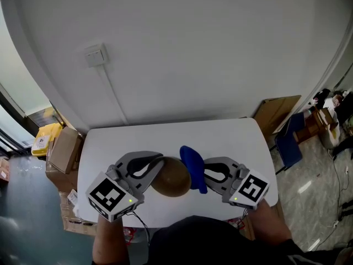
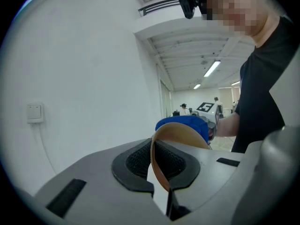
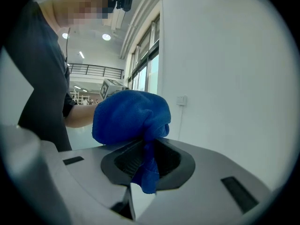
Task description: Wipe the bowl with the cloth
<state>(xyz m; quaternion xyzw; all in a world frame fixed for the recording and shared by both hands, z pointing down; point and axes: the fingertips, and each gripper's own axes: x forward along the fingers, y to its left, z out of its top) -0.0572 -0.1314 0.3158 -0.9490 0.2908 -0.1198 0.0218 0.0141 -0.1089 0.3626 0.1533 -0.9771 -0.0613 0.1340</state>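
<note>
The left gripper (image 1: 156, 169) clamps the rim of the brown bowl (image 1: 172, 180) over the white table (image 1: 165, 137). The right gripper (image 1: 207, 173) pinches the blue cloth (image 1: 193, 162), which touches the bowl. Cardboard boxes (image 1: 63, 150) stand beside the table.

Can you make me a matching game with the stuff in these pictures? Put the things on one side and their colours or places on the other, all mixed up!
Things:
1. bowl
2. cloth
3. wall switch
4. cardboard box

Colours and places:
A. white, up on the wall
B. blue, pinched in the right gripper
C. down beside the left edge of the table
D. brown, its rim clamped in the left gripper

Right pairs: 1-D, 2-B, 3-A, 4-C.
</note>
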